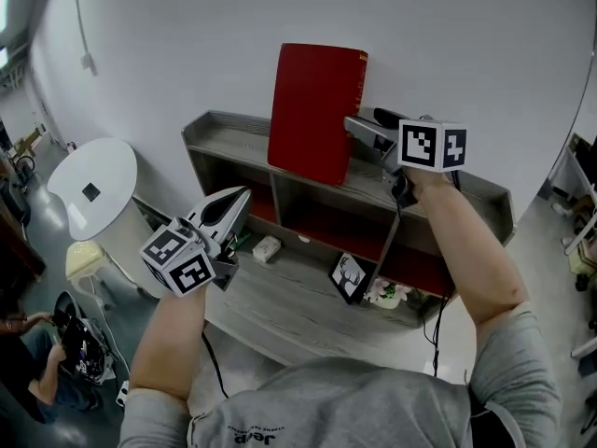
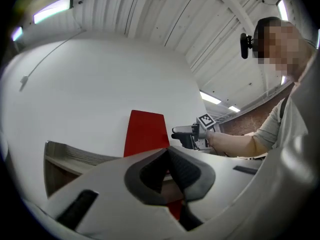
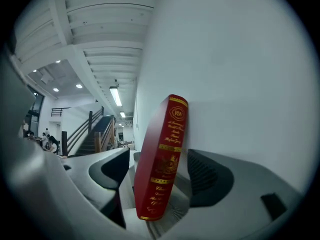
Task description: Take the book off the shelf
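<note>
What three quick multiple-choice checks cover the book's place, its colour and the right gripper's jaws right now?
1. The book stands:
A. on top of the shelf, against the wall
B. in a lower compartment
C. on the floor

2. Its cover is:
A. blue
B. red
C. green

3. The right gripper has its jaws:
A. shut, empty
B. apart, one on either side of the book
C. clamped on a cup

Answers:
1 A, the head view shows it on the top board.
2 B, both gripper views show red.
3 B, the right gripper view shows a gap on each side of the book.
</note>
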### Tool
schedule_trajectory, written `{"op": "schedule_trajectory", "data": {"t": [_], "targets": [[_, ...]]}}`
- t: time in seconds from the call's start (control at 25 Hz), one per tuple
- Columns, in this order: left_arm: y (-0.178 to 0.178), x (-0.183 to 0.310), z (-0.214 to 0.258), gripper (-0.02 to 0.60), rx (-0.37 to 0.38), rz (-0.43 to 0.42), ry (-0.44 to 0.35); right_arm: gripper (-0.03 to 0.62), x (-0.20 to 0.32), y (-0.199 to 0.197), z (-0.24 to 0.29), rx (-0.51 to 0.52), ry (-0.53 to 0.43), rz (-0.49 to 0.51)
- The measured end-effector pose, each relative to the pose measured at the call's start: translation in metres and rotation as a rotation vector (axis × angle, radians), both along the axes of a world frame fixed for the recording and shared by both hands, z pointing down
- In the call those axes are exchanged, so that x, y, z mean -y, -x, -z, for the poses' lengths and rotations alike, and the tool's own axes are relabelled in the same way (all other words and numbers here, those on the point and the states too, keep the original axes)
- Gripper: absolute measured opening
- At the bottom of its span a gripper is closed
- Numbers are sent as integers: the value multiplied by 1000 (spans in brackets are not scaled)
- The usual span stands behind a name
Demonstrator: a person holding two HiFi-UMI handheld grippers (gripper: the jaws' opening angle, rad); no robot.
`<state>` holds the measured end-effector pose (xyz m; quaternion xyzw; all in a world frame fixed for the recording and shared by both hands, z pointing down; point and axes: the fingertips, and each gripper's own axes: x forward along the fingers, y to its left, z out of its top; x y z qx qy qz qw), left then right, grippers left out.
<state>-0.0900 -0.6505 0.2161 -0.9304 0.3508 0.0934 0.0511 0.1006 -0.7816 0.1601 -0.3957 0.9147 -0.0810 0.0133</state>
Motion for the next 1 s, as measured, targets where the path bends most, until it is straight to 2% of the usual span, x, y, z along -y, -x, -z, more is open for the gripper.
{"op": "schedule_trajectory", "data": {"t": [0.24, 0.44, 0.6, 0.64, 0.76, 1.0], "targets": [[-8, 19, 20, 15, 4, -9, 6, 410, 35, 18, -15, 17, 98, 15], [-20, 25, 30, 15, 7, -14, 13, 409, 43, 32, -22, 20, 122, 30], [-27, 26, 40, 15, 9, -17, 14, 404, 46, 36, -18, 54, 101, 49], [-28, 26, 42, 15, 9, -20, 12, 392, 46, 36, -18, 52, 94, 51], [-27, 23, 45, 15, 1, -20, 11, 285, 43, 36, -16, 48, 85, 55], [-12, 18, 40, 15, -12, 1, 14, 254, 30, 43, -1, 50, 26, 104]]}}
